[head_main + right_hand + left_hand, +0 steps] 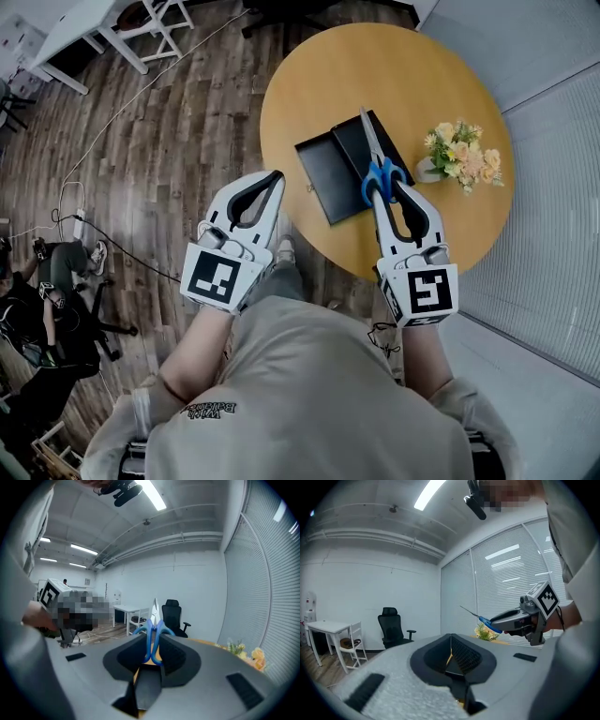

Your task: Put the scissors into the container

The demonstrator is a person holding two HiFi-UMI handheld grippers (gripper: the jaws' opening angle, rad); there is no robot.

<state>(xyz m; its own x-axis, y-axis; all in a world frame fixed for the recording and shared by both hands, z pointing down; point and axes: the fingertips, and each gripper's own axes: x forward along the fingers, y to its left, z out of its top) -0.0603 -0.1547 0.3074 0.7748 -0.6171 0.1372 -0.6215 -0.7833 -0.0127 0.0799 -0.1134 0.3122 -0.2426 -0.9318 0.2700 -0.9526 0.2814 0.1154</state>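
The scissors have blue handles and silver blades, and they hang above the table with the blades pointing away from me. My right gripper is shut on the handles, which show pinched between its pads in the right gripper view as the scissors. They hover over the right part of the black flat container, which lies on the round wooden table. My left gripper is held off the table's left edge, shut and holding nothing. The left gripper view shows the right gripper carrying the scissors.
A small vase of yellow and peach flowers stands on the table right of the container. A white desk and a white chair are at the far left on the wooden floor, with cables running across it.
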